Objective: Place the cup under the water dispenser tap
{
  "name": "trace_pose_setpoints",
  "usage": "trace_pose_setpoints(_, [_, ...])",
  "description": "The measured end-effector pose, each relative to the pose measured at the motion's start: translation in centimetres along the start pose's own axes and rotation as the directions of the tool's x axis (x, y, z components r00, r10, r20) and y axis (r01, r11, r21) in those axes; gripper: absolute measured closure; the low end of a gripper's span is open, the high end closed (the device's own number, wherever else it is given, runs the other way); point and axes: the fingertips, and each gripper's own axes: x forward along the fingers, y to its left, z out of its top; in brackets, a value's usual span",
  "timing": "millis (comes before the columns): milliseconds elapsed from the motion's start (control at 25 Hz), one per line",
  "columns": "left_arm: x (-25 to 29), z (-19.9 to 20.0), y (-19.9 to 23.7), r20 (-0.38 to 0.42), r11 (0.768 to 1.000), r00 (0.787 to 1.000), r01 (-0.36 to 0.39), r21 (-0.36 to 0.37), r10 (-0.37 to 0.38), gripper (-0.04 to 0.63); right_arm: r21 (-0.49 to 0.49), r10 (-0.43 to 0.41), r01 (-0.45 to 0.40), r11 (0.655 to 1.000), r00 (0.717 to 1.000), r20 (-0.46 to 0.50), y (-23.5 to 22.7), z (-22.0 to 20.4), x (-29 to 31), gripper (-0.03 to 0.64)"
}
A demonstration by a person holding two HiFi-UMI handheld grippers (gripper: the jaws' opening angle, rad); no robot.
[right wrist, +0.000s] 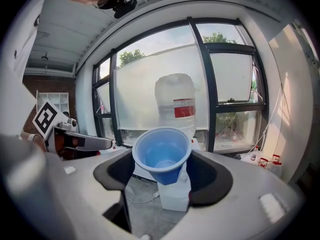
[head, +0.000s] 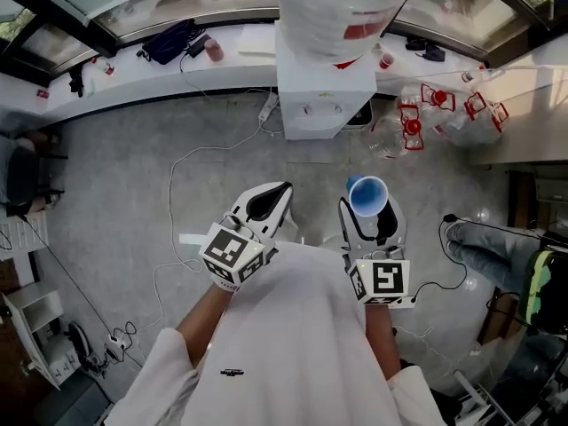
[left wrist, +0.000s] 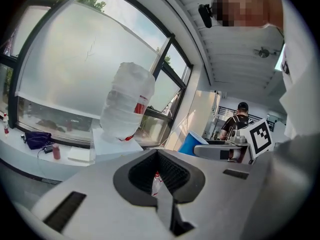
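- 1 water dispenser (head: 326,87), a white cabinet, stands on the grey floor (head: 133,193) against the window ledge (head: 133,74). It carries 1 large clear bottle (head: 342,7) with a red label.
- 1 blue cup (head: 367,195) is clamped between the 2 jaws of the right claw (head: 368,209). Its open mouth faces up, with the jaws against its sides.
- The cup is in front of the dispenser on the person's side, a little to its right. It is well apart from the dispenser and held in the air above the floor.
- In the right gripper view the cup (right wrist: 162,154) overlaps the dispenser (right wrist: 175,194) and sits just below the bottle (right wrist: 176,104).
- The left claw (head: 273,195) also points toward the dispenser, slightly to its left. Its 2 jaws are drawn together with nothing between them.
- The 2 claws are side by side, each with 1 marker cube.
- On the ledge left of the dispenser lie 1 dark bag (head: 170,41) and 1 small red bottle (head: 214,51).
- 1 white power strip (head: 268,106) lies on the floor just left of the dispenser's base.
- Clear jugs with red handles (head: 411,121) are piled to the right of the dispenser, too jumbled to count.
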Motion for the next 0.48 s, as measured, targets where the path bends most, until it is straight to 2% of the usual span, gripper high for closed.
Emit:
trace_pose_setpoints(160, [1.7, 0.3, 0.7, -0.039, 0.999, 0.998, 0.04, 0.018, -0.039, 0.595, 0.004, -0.025, 0.025, 1.0, 1.0, -0.003, -0.7, 0.0, 1.3, 0.285])
trace_pose_setpoints(480, [4.8, 0.6, 0.5, -0.082, 0.998, 0.995, 0.06, 0.027, -0.058, 0.595, 0.029, -0.026, 0.027, 0.999, 0.999, -0.02, -2.9, -1.0, 3.5, 0.285])
